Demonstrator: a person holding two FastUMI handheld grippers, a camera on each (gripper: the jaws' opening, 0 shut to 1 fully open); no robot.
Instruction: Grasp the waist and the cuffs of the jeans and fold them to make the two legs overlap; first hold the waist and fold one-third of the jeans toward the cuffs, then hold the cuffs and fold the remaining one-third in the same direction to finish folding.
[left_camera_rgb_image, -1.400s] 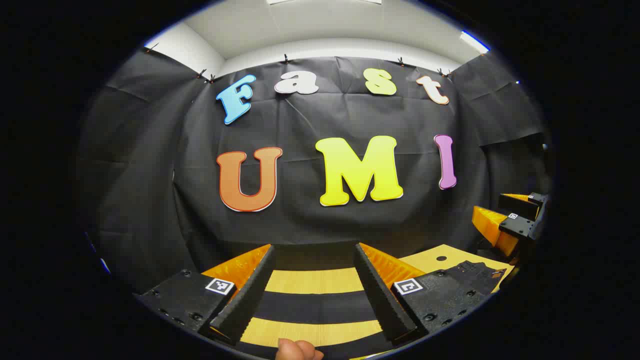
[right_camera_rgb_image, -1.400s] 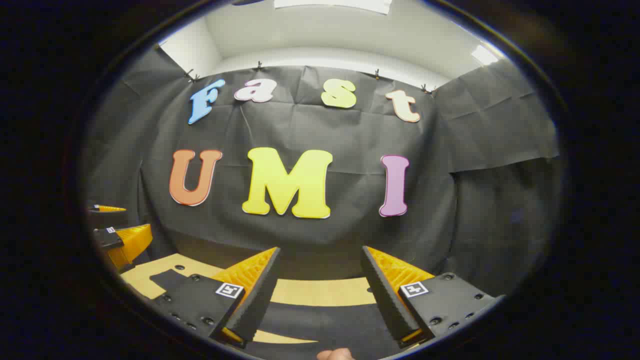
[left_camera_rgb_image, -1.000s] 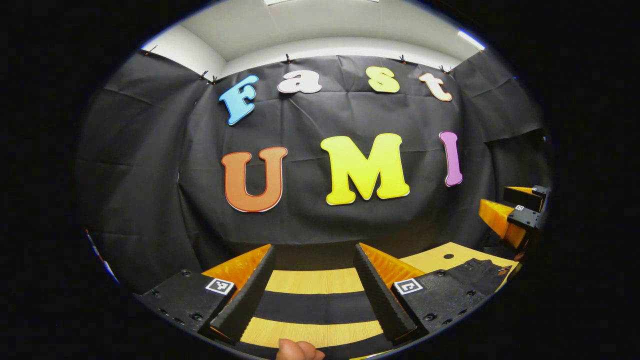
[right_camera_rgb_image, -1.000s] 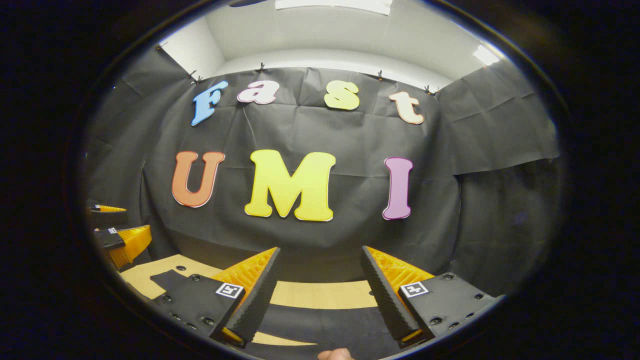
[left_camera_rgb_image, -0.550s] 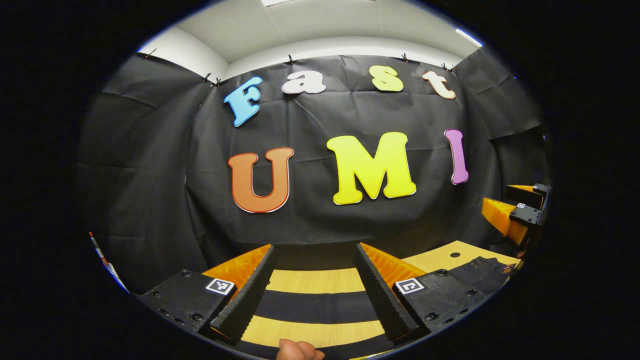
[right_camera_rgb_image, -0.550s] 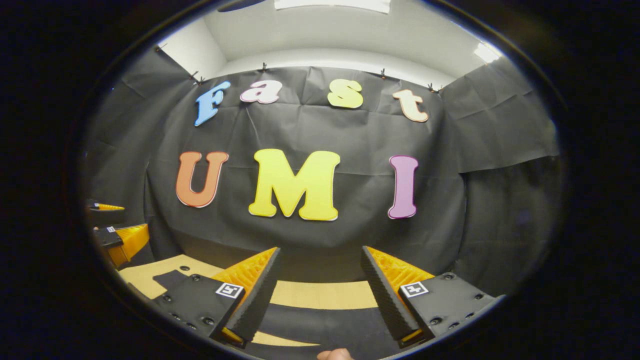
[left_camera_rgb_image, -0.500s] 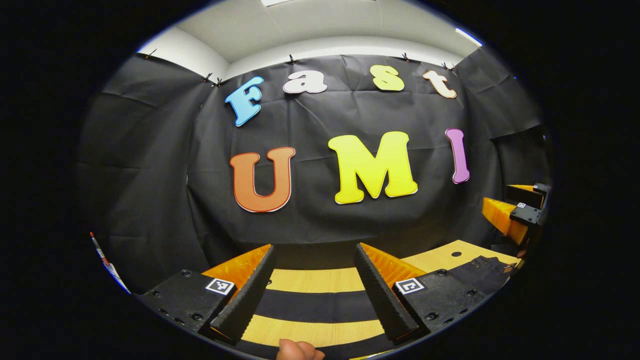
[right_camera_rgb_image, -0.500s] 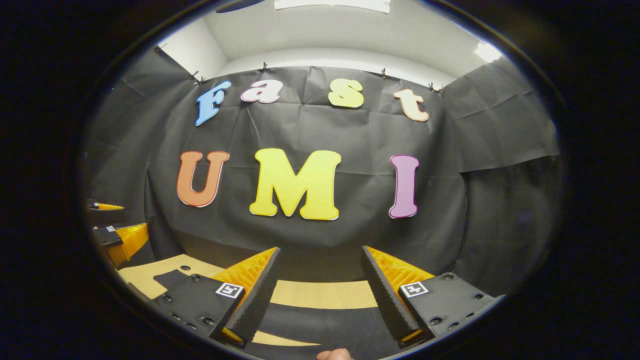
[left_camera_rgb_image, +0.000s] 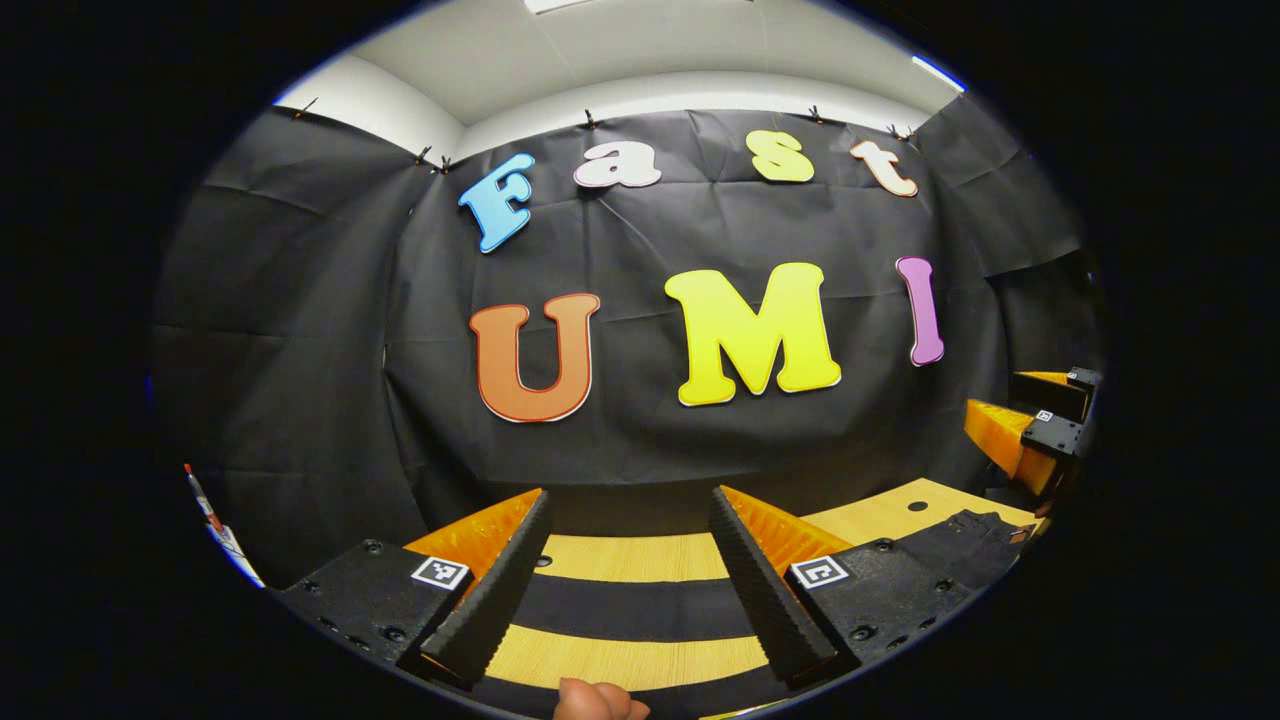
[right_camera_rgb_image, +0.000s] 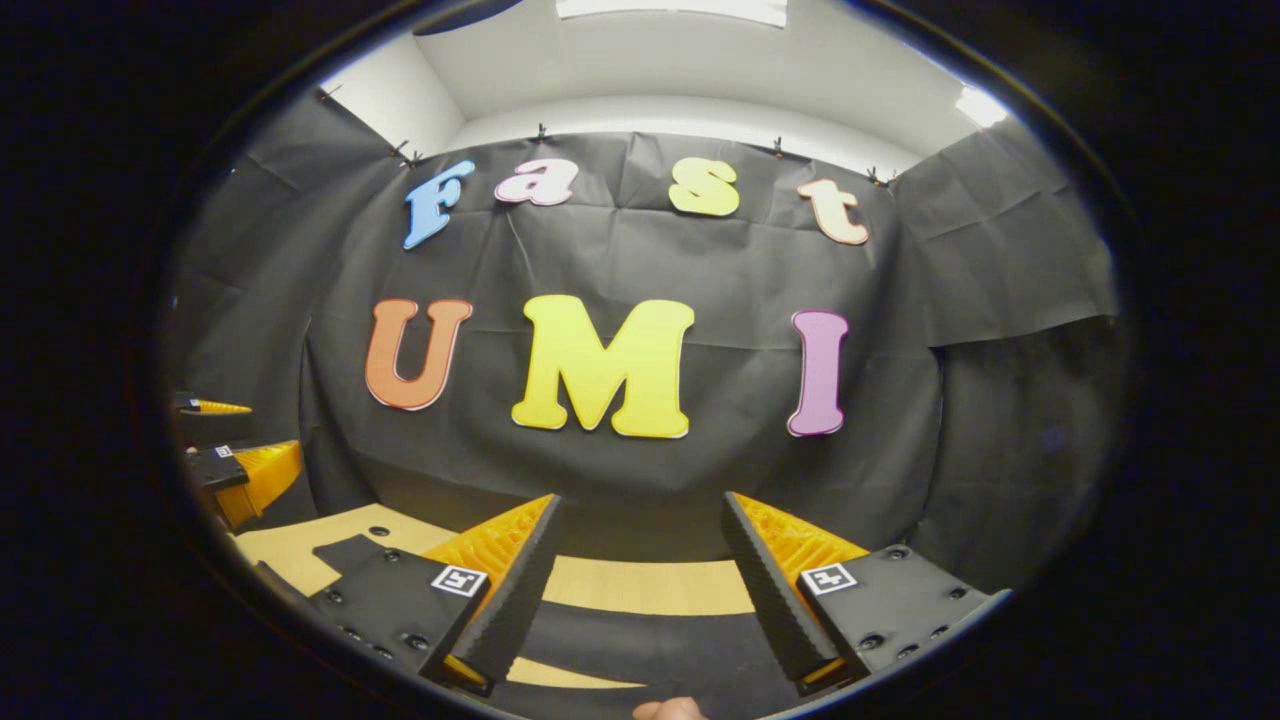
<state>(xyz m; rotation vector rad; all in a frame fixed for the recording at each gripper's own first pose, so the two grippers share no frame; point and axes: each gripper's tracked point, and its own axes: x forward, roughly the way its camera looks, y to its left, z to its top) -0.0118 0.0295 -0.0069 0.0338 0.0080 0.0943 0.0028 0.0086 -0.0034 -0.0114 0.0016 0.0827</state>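
On the wooden desk (left_camera_rgb_image: 630, 560) the dark jeans (left_camera_rgb_image: 640, 608) lie flat, well below both pairs of tongs. In the left gripper view a leg crosses as a dark band between the fingers of the left tongs (left_camera_rgb_image: 628, 578), with light desk showing above and below it, and the waist end, with seams and a small tag, lies off to the right near the desk's edge. In the right gripper view dark denim spreads under the right tongs (right_camera_rgb_image: 638, 585), and another dark piece of the jeans lies at the left on the desk.

Both tongs stand wide and hold nothing, hovering above the cloth and facing the booth's black wall (left_camera_rgb_image: 300, 350). A fingertip (left_camera_rgb_image: 598, 700) shows at the bottom rim of the left gripper view, and another at the bottom of the right gripper view. The right tongs also show far off at the right rim of the left gripper view.

Against the frames of a second or so ago, both views have swung slightly leftward, so the wall sits farther right; the tongs' spread and the jeans' lie are unchanged.
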